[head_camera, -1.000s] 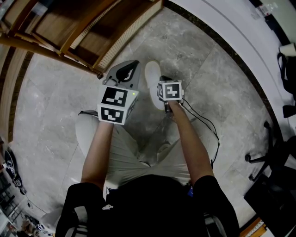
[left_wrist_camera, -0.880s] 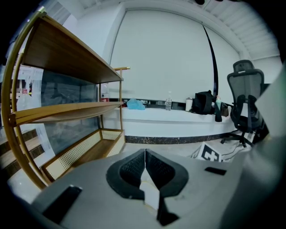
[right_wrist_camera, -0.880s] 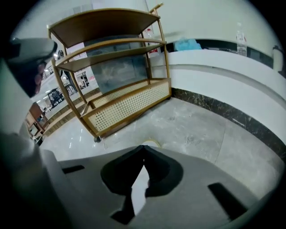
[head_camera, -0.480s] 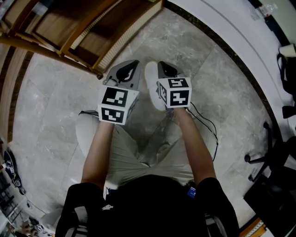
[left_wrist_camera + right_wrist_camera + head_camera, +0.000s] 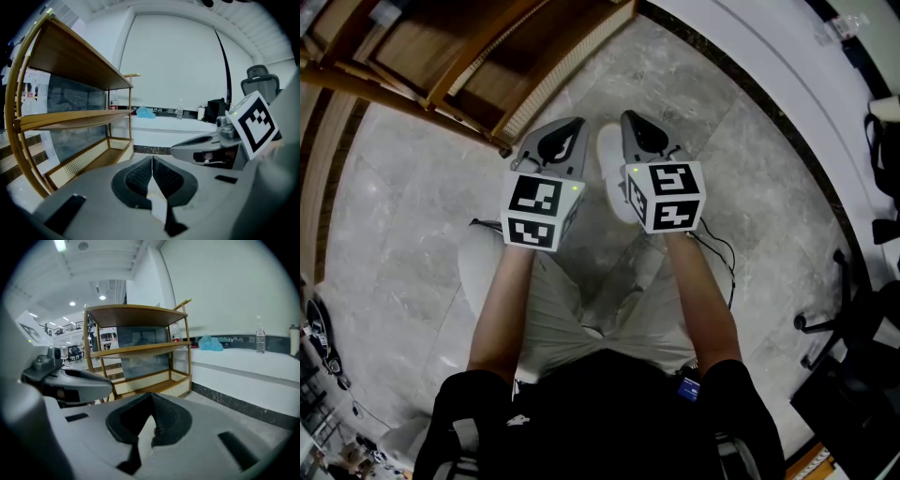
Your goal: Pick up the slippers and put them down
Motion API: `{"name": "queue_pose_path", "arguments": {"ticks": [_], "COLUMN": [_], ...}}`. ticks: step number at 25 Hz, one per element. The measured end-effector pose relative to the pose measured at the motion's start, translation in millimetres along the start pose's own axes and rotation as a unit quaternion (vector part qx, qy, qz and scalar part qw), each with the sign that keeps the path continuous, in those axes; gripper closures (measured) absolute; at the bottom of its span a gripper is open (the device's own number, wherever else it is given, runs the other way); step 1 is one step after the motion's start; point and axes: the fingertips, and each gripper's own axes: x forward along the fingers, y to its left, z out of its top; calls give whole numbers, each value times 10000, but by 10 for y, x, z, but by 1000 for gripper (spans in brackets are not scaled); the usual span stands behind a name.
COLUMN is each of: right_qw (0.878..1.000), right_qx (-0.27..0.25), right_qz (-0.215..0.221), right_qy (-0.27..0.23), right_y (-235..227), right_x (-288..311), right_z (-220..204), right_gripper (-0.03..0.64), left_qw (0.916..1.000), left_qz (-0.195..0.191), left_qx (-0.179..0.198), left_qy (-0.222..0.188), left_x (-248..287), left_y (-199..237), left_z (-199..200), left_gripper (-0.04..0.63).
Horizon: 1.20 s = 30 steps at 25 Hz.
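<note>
A grey marble floor fills the head view, with a wooden shelf rack at its upper left and a black office chair at the right edge. The seated person stretches both bare forearms forward and nearly parallel, the left forearm and the right forearm over the knees. The left gripper and right gripper are held side by side, tilted a little downward towards the rack. Both have their pads pressed together with nothing clamped. A white slipper lies on the floor in the gap between them, partly hidden by the right marker cube. A black cable trails from the right wrist.
</note>
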Motion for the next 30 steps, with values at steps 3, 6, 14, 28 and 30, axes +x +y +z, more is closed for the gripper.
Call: {"name": "queue_pose_path", "arguments": {"ticks": [3,6,14,28,30], "right_qw": [9999,9999,9994,9990,9991], "right_qx": [-5,19,106,144,187], "right_qz": [50,74,21,68,63], "right_qy": [-114,-140,-342,-414,-373], "right_y": [53,90,57,118,120], "right_x": [-19,-13,-68,-191,-241], "right_z": [129,187,381,873,1007], "right_gripper": [618,618,618,618,618], "left_qw": [10000,9998,9962,9937,9937], "left_qz": [26,2,-118,-414,-414], "left_qx": [5,-190,-603,-239,-327], "left_qy": [59,5,-618,-1017,-993], "left_x": [18,-6,-14,-180,-254], "left_y": [22,56,196,274,290], "left_z": [-41,5,376,928,1046], "left_gripper": [589,589,589,589,589]}}
